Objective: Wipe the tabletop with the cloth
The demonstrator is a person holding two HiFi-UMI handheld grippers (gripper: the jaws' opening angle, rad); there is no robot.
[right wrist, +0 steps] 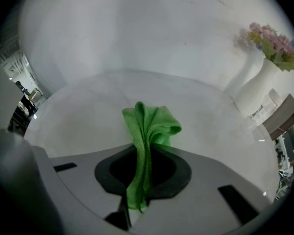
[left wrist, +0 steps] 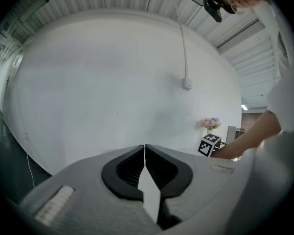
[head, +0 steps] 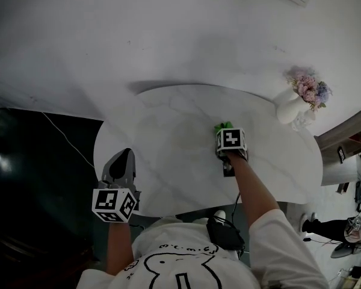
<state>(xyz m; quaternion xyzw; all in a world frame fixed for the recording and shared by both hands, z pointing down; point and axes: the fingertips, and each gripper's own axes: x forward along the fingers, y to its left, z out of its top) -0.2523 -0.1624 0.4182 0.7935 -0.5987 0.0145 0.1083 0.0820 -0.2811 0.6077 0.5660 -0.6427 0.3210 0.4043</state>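
Head view. Oval white marbled tabletop [head: 168,131] against a white wall [head: 138,29]. The right gripper [head: 224,132] is over the middle of the tabletop, a little toward its right edge, with its marker cube [head: 231,140] facing up. A bunch of green cloth [head: 224,126] shows just beyond the cube, on the side toward the far edge. The left gripper [head: 125,156] is at the near-left edge of the tabletop, well apart from the cloth. A white vase [head: 289,108] with pink and purple flowers [head: 310,90] stands at the far-right edge. Dark floor [head: 30,179] lies to the left, with a thin pale cable [head: 66,140] across it.

Left gripper view. The jaws are clenched, tips meeting on the centre line with nothing between them. They point at the wall. The right gripper's marker cube and the flowers show small at the right, behind a forearm [left wrist: 245,138].

Right gripper view. The jaws are clamped on the cloth. A folded strip runs down between the dark pads, and the loose bunch stands out past the tips above the tabletop. I cannot tell whether the bunch touches the surface. The vase and flowers are at the upper right, near the tabletop's edge.
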